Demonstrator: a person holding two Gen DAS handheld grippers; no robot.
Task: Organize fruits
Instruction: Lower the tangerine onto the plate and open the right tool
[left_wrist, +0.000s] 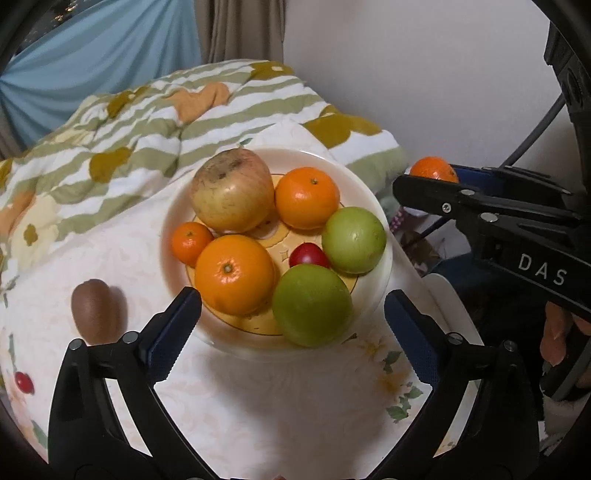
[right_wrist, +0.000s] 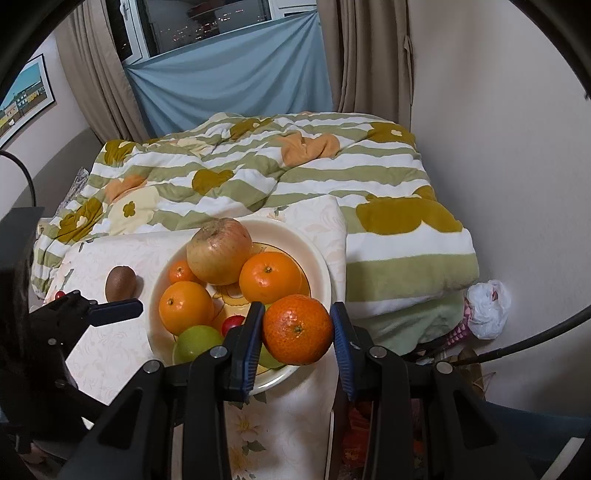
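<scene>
Fruit plate nearly full, one mandarin in our right gripper

Our left gripper (left_wrist: 291, 325) stands spread wide and empty over the plate (left_wrist: 382, 280), a finger at either side of its near rim; with no earlier view, we say only that. Our right gripper (right_wrist: 295, 332) is clamped on a mandarin (right_wrist: 297, 328), which hangs over the plate's edge at about four o'clock. On the plate we see an apple (left_wrist: 232, 190) at eleven o'clock, three oranges, two green fruits (left_wrist: 312, 304) toward five o'clock and a small red fruit (left_wrist: 308, 255) between them. A kiwi (left_wrist: 94, 310) lies on the floral cloth (left_wrist: 277, 406) at the plate's eight o'clock, well apart from it
</scene>
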